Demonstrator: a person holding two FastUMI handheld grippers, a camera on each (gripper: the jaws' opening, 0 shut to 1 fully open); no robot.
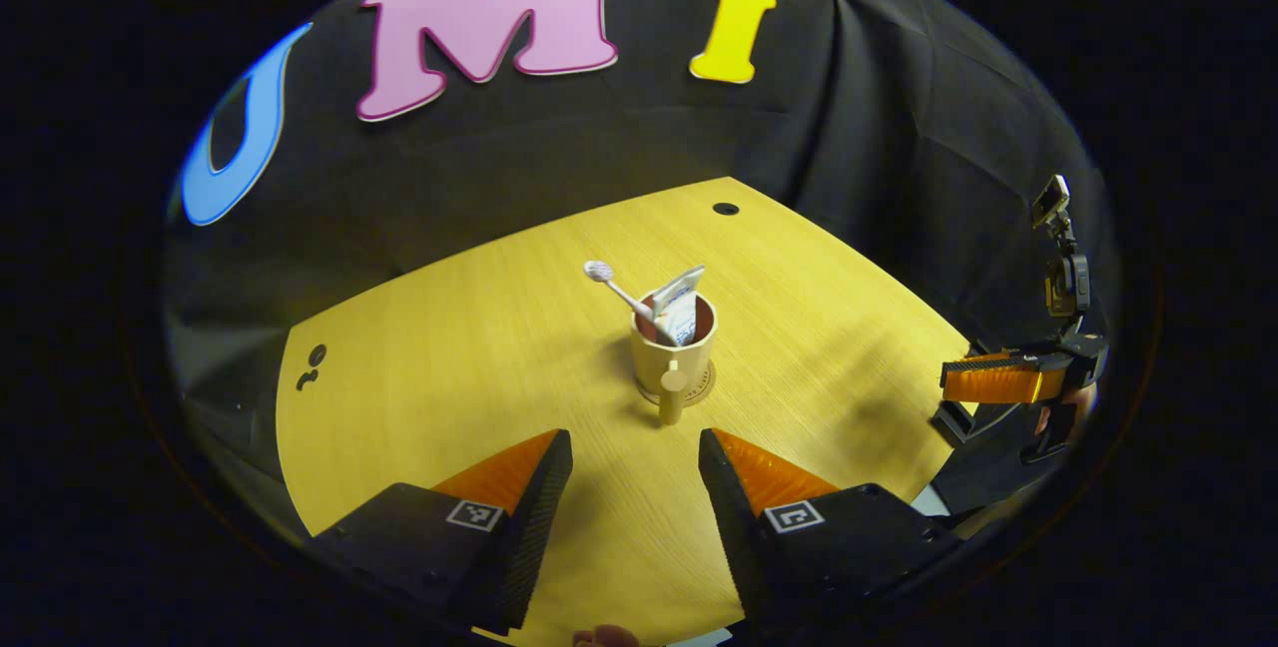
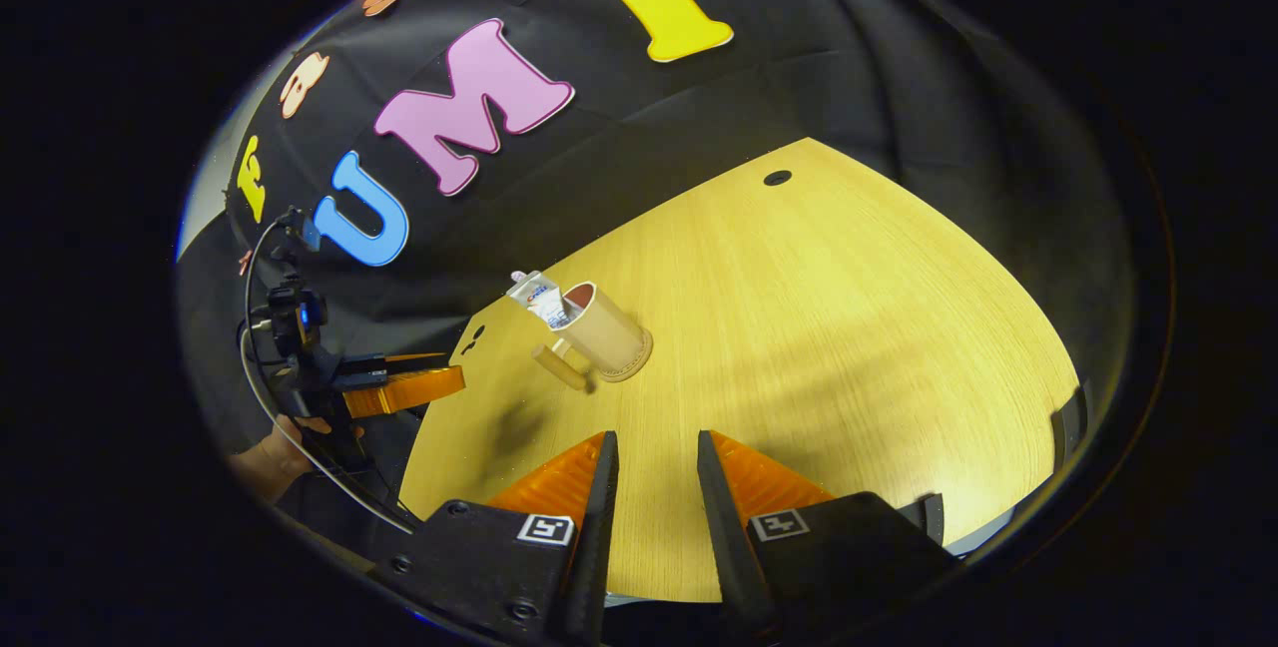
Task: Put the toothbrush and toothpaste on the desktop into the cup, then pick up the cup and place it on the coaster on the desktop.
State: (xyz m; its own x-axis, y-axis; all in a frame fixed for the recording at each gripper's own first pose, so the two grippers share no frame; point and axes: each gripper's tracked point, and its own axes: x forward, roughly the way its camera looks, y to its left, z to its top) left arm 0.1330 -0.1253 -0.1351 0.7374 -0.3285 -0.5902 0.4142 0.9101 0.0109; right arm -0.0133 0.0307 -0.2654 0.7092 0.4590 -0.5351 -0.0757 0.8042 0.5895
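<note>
In the left gripper view, the left hand-held gripper (image 1: 634, 467) hangs low over the near part of the wooden table (image 1: 819, 347) with its fingers spread wide and nothing between them. Beyond it the cup (image 1: 674, 352) stands upright on the round coaster (image 1: 706, 389), handle turned toward the camera, with the toothbrush (image 1: 616, 290) and toothpaste (image 1: 683, 306) sticking up out of it. In the right gripper view, the right hand-held gripper (image 2: 655, 487) is also parted and empty above the table's near edge, well apart from the cup, and a dark round hole (image 2: 777, 178) marks the table's far side.
</note>
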